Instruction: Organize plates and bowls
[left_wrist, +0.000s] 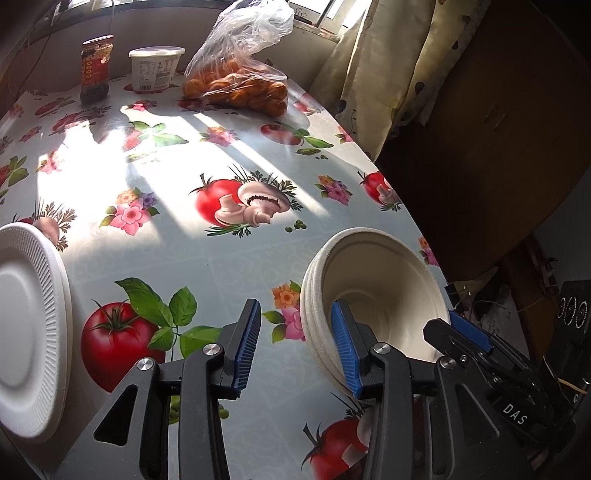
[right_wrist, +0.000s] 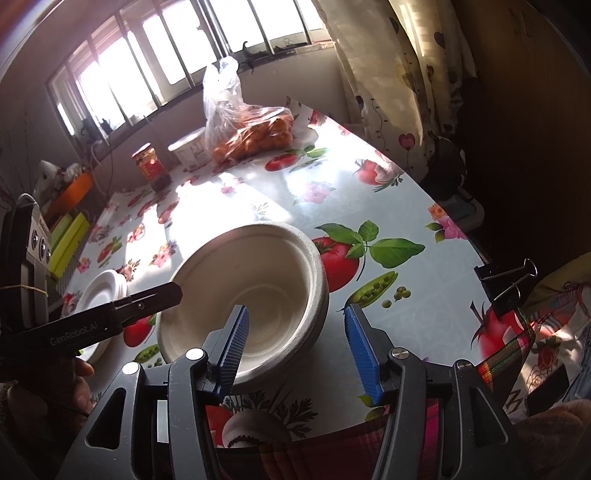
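A stack of nested off-white paper bowls (left_wrist: 373, 291) (right_wrist: 251, 284) stands near the right edge of the table. My left gripper (left_wrist: 295, 347) is open. Its right finger (left_wrist: 345, 350) is inside the bowl and its left finger (left_wrist: 247, 343) outside, clear of the bowl's wall. My right gripper (right_wrist: 299, 347) (left_wrist: 456, 328) is open too, straddling the opposite wall without pressing it. One finger of the left gripper (right_wrist: 155, 297) shows in the right wrist view at the bowl's left rim. A white foam plate (left_wrist: 29, 332) (right_wrist: 103, 291) lies further left.
At the far end of the table stand a dark jar (left_wrist: 96, 70), a white tub (left_wrist: 155, 68) and a plastic bag of oranges (left_wrist: 236, 85). A black binder clip (right_wrist: 506, 280) grips the tablecloth (left_wrist: 221, 258) at the right edge. A curtain (left_wrist: 388, 74) hangs beyond.
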